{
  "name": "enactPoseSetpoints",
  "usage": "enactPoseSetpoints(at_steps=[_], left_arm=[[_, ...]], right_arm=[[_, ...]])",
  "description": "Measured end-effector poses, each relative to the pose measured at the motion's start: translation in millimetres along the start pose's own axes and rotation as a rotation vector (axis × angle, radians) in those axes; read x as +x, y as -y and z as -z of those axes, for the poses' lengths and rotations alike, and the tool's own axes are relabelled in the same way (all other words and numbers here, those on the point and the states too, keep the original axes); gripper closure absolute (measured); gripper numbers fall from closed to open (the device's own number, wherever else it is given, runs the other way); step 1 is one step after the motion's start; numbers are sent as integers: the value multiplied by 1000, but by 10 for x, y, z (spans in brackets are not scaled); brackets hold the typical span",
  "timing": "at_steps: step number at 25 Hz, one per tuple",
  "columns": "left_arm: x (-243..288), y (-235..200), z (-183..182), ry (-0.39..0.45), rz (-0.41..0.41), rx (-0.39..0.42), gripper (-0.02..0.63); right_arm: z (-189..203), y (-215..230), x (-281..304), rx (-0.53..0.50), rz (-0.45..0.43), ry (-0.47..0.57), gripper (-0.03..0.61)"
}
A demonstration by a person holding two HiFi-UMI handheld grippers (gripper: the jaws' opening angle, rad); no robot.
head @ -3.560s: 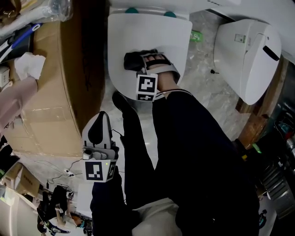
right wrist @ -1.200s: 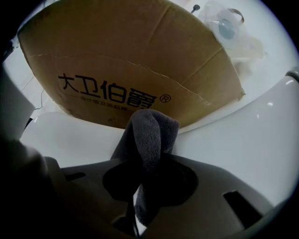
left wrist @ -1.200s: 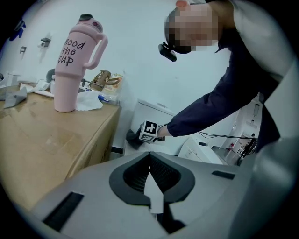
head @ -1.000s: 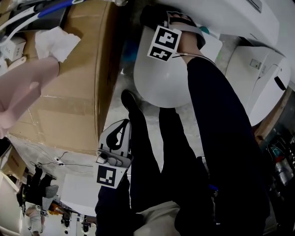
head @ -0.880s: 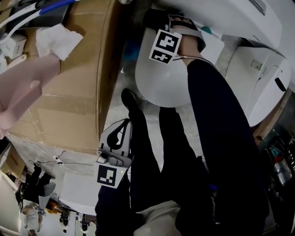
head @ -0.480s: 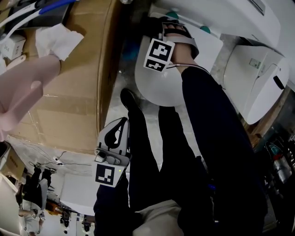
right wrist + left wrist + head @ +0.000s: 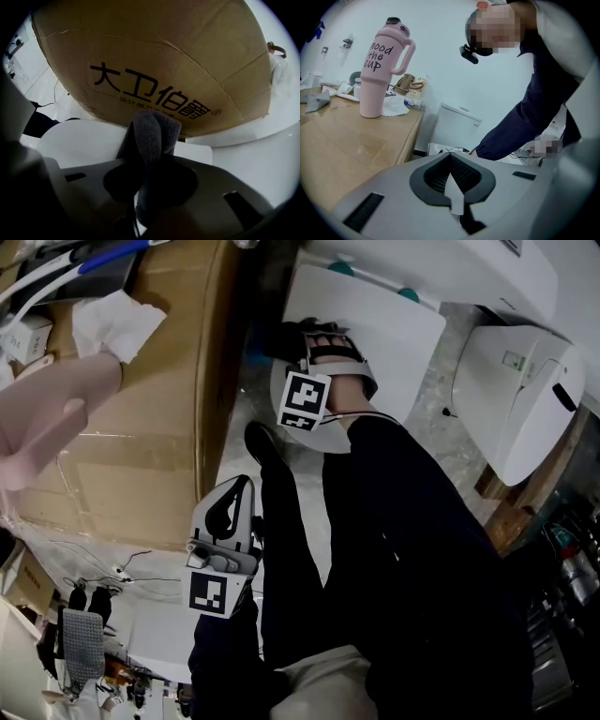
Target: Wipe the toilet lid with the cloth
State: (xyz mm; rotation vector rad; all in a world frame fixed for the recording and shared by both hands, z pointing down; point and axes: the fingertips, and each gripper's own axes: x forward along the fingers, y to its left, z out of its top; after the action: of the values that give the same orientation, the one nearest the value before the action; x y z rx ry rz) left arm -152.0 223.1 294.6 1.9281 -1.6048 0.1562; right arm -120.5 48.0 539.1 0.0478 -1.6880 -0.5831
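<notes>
Right gripper (image 7: 292, 343) is clamping the grey cloth (image 7: 153, 133) between its jaws, with a fold standing out past the tips. In the head view the cloth is sitting at the left edge of the white lid (image 7: 384, 320), on the side next to the cardboard box (image 7: 141, 427). Whether it is pressing on the surface cannot be confirmed. Left gripper (image 7: 238, 493) is hanging well apart from the toilet, beside the person's leg, jaws together on nothing and taking no part.

Assessment: the wipe is under way, not at its end. The lid is lying closed and showing no marks or wet streaks, so the area covered cannot be read. The broad middle and right side are lying open beyond the cloth and are judged to be needing passes, unless already done
</notes>
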Motion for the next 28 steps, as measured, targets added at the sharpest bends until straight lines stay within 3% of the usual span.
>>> enactPoseSetpoints(at_steps=[6, 17, 21, 25, 28], left_arm=[[-81, -40, 108, -10, -58, -24, 601], [-213, -48, 92, 15, -76, -6, 601], [-248, -70, 38, 63, -88, -9, 601], [-287, -48, 141, 14, -82, 14, 601], [-304, -51, 130, 38, -88, 11, 601]], right_arm=[[-92, -421, -140, -10, -44, 26, 506], [-182, -1081, -378, -42, -114, 37, 506], [-207, -1261, -443, -43, -140, 46, 506], [-222, -1388, -487, -41, -167, 49, 506], [-233, -1464, -515, -21, -198, 47, 506]])
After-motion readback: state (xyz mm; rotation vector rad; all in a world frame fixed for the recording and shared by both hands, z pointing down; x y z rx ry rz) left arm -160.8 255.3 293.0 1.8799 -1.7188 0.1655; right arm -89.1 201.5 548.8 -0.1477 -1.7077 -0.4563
